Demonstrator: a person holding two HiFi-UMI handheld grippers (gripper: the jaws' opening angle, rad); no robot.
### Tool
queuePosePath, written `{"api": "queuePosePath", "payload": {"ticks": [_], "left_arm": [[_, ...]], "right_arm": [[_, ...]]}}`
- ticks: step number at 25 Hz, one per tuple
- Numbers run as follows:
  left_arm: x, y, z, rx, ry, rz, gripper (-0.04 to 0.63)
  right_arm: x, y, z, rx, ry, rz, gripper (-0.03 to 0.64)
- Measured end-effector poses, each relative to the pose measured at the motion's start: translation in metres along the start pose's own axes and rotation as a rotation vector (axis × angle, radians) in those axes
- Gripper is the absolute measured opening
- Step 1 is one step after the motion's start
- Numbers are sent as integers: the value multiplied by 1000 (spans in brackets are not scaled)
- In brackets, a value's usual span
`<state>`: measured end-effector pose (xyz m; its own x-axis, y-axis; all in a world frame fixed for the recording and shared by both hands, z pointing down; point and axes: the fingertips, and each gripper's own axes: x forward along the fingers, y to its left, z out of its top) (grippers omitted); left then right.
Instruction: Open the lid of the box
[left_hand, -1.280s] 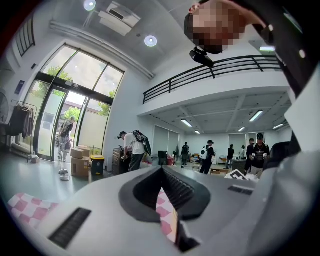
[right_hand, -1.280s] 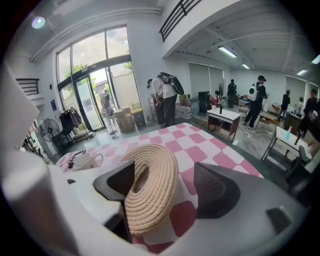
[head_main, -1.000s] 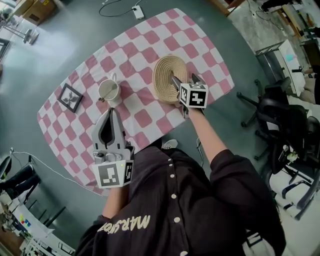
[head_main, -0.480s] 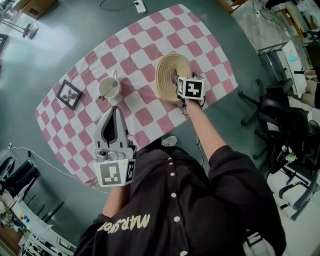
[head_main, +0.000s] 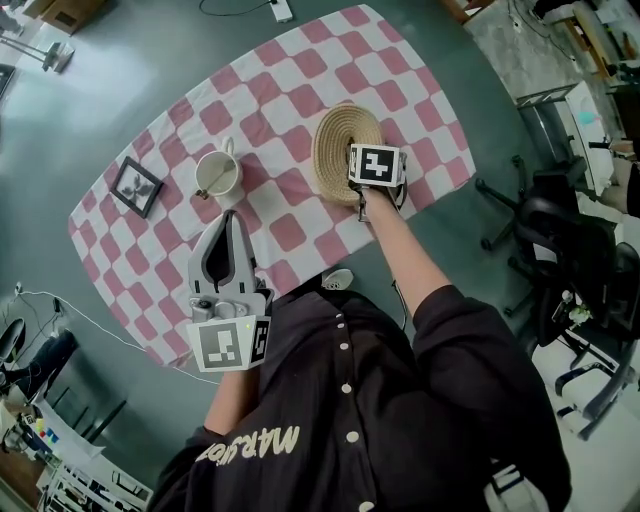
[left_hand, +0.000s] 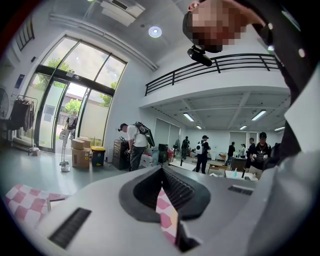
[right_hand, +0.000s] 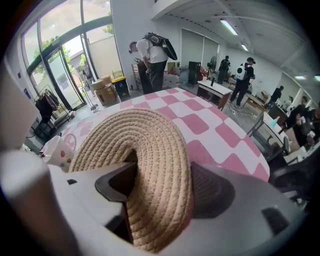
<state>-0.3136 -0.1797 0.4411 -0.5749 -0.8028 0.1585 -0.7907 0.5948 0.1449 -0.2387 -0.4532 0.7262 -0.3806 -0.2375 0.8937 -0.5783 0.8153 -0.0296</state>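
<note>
One round woven lid (head_main: 338, 140) lies flat on the box, on the pink-and-white checked cloth (head_main: 285, 85) towards the table's right end. The lid's near rim stands between the jaws of the right gripper (head_main: 356, 166), which have just been closing. In the right gripper view the weave fills the space between them and both pads touch it. Compared with a second ago, this gripper has tipped more steeply downward and sits lower over the lid. The left gripper (head_main: 229, 220) has kept its place above the near edge of the cloth, jaws together at the tips with nothing between them. A white mug (head_main: 217, 176) stands left of the lid, with a small framed picture (head_main: 135, 187) beyond it.
</note>
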Motion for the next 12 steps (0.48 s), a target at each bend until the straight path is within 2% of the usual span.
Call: {"api": "queuePosePath", "payload": {"ticks": [5,8,12], "left_arm": [[0,-6,2,-1,-3,-10,11],[-2,-8,3,2,-6,-14,11],[-5,-11,7,3,-16,-19,11]], "right_arm": [[-8,-6,-3,39,49,-24,325],[-10,-3,1,30,-8,-15,318],[-28,4,21,-35,-136,-48,310]]}}
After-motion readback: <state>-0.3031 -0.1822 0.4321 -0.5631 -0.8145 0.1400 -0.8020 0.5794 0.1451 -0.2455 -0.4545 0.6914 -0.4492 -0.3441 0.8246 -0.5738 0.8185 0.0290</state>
